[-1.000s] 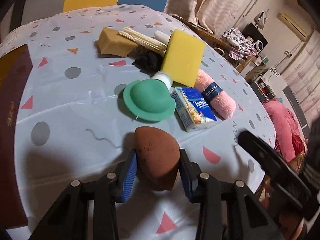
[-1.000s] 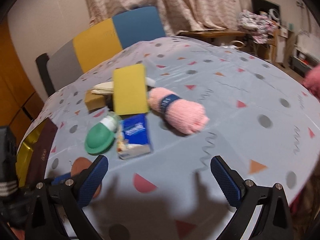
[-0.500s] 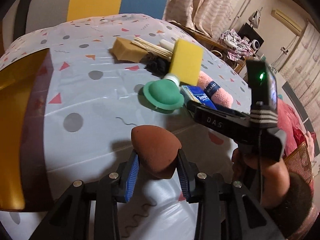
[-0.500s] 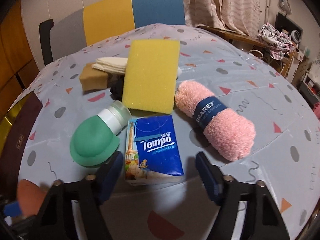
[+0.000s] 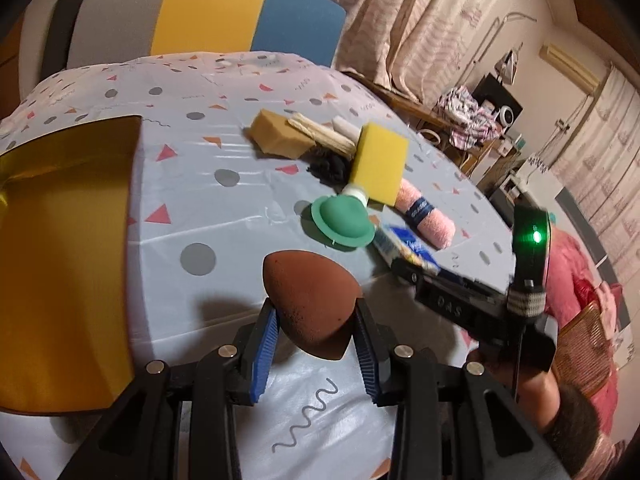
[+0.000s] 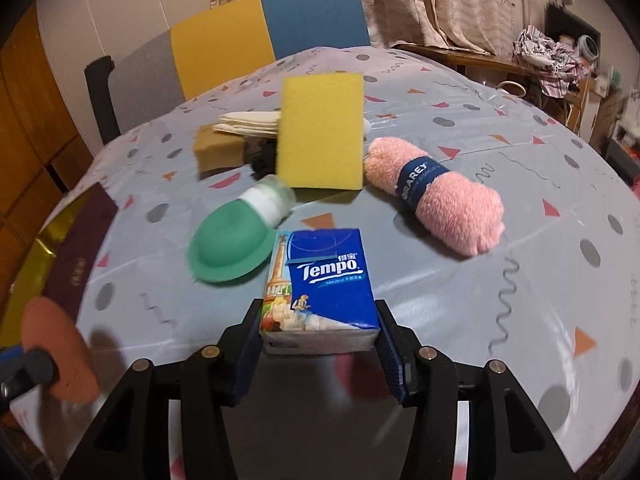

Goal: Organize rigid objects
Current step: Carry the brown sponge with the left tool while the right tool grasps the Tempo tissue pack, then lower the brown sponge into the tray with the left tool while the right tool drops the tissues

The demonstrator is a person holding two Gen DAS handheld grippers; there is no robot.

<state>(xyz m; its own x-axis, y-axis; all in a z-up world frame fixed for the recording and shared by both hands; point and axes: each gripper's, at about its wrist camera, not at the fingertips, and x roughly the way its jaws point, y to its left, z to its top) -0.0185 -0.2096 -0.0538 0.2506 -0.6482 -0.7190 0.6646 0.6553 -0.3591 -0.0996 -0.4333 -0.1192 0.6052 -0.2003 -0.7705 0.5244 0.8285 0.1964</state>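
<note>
Left tool (image 5: 314,338): your blue pads are clamped on either flank of the brown teardrop sponge (image 5: 310,300), rounded end pointing away from you, lifted clear of the surface (image 5: 224,216).

Right tool (image 6: 318,346): its jaws have just been closing, and the blue Tempo tissue pack (image 6: 324,286) lies between them on the surface, near end level with the pads. Both pads sit against the pack's sides; you cannot tell how firmly they press.

Outward from the right tool, in its own view:
- Green hat-shaped cap on a clear bottle (image 6: 236,238), at 10 o'clock of the tissue pack, just beside it, lying on its side.
- Yellow sponge block (image 6: 320,132), at 12 o'clock, its near edge propped up over the bottle.
- Pink rolled towel with a dark band (image 6: 436,196), at 2 o'clock, apart from the pack.
- Tan sponge (image 6: 218,150), behind the bottle at 11 o'clock, with a bundle of pale sticks (image 6: 248,124) lying across it.
- A small dark item (image 6: 264,158) between tan sponge and yellow block; too hidden to identify.

Outward from the left tool, in its own view:
- Gold-lined tray (image 5: 60,248), at 9 o'clock, at the surface's edge.
- Your hand (image 5: 532,384) on the right tool's handle, at 3 o'clock.
- Grey, yellow and blue chair back (image 5: 208,16), at 12 o'clock beyond the surface.
</note>
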